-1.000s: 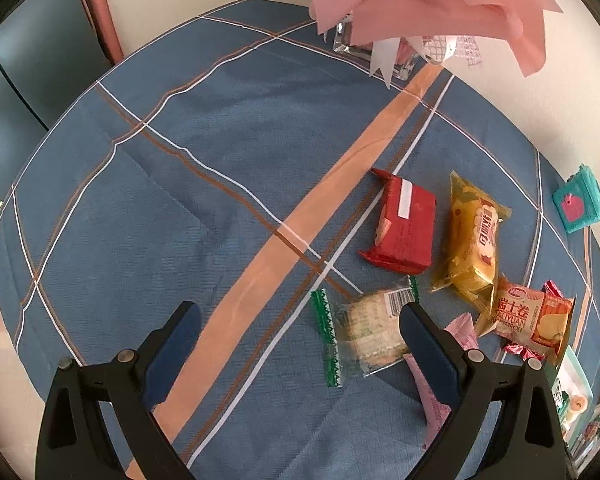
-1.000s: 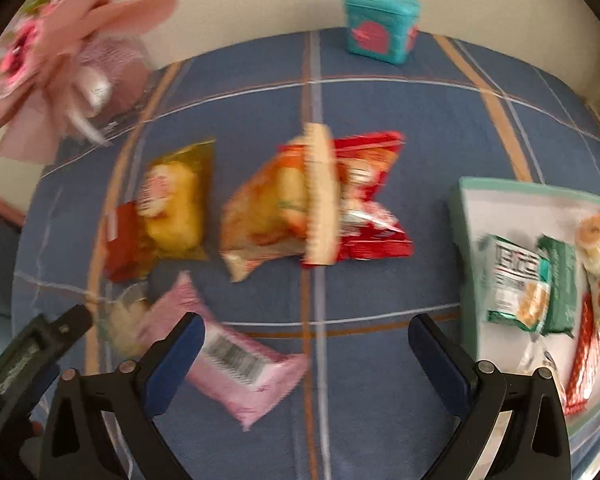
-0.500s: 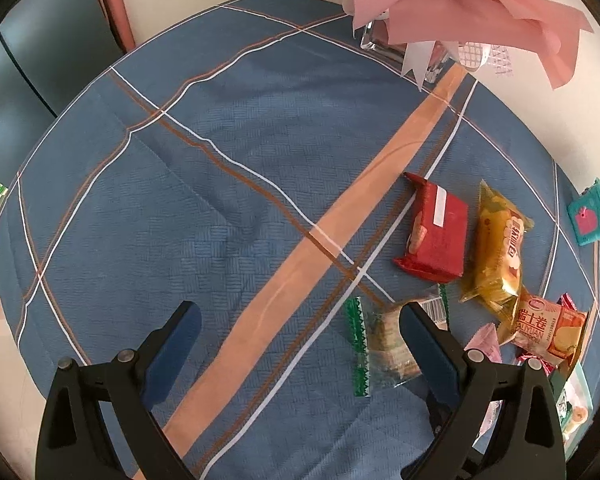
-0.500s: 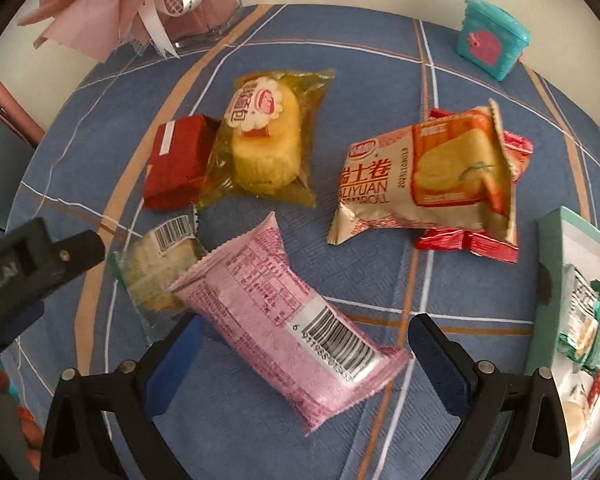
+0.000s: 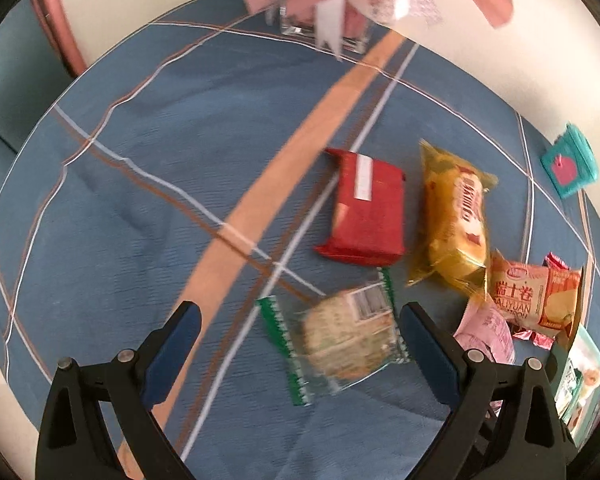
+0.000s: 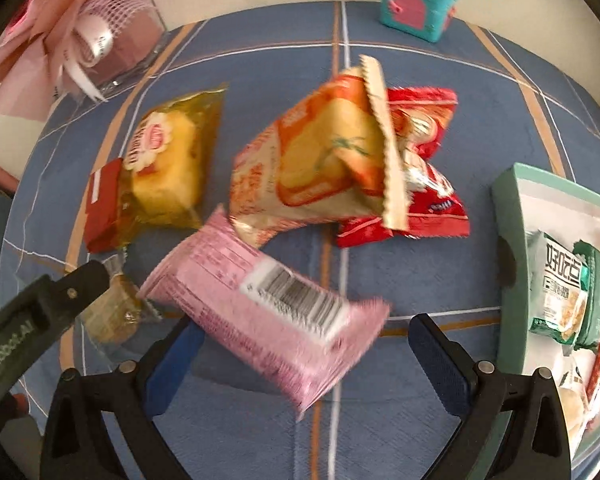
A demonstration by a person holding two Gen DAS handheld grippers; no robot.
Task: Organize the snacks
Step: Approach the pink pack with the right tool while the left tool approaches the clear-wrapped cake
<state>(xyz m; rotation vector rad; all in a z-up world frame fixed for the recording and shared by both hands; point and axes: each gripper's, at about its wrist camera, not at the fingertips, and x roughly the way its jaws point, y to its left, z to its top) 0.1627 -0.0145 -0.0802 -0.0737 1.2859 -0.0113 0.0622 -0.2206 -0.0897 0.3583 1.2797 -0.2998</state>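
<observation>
Right hand-held gripper (image 6: 301,354) agape, pink packet (image 6: 260,316) between its fingers.

Left gripper (image 5: 300,332) spread wide above clear green-edged snack pack (image 5: 339,340) on blue striped tablecloth (image 5: 140,160). Red pack (image 5: 365,212), yellow pack (image 5: 455,220) beyond; orange pack (image 5: 535,300), pink pack (image 5: 487,332) right.
</observation>
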